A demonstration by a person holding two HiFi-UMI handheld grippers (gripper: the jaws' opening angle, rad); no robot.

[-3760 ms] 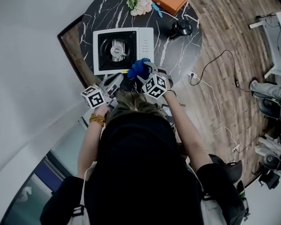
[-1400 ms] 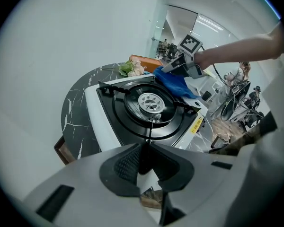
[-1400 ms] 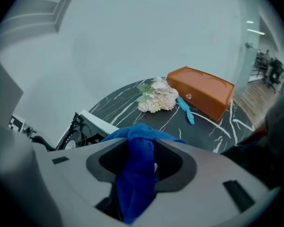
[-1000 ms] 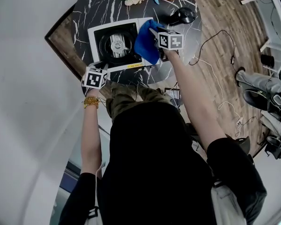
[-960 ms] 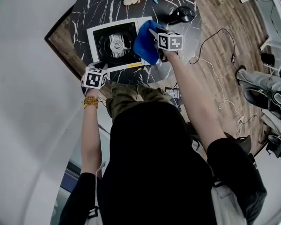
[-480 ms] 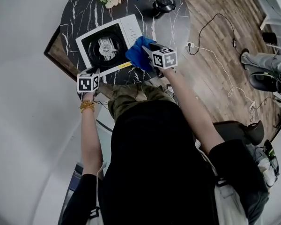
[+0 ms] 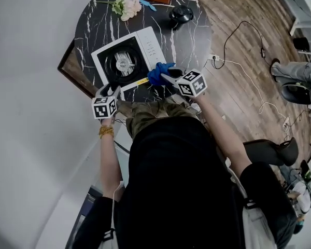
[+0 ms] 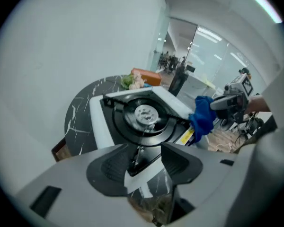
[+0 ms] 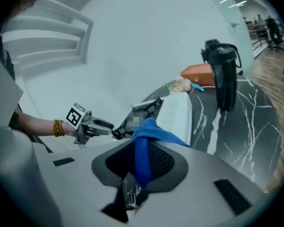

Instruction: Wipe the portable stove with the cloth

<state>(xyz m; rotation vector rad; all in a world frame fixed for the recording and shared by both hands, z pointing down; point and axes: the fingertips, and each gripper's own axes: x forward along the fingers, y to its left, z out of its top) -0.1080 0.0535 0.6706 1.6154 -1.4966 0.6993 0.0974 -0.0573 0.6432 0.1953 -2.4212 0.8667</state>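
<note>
Cloth (image 7: pixel 157 72): blue, bunched, pinched in my right claw (image 7: pixel 167 77), its jaws just closing.
Portable stove (image 7: pixel 125 62): white rim, black burner; its corner shows between my left claw's (image 7: pixel 113 91) just-opened jaws, ungripped.

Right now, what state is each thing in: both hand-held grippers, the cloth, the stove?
stove: no flame showing.
cloth: bunched, clamped, by the stove's front edge.
left hand-held gripper: open, jaws just opened, stove corner between them, not gripped.
right hand-held gripper: shut on the cloth, jaws just closed further.

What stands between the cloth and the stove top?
Nothing visible. The blue cloth, pinched in the right gripper whose jaws have just been closing, is at the near right edge of the stove; its burner lies bare.
</note>
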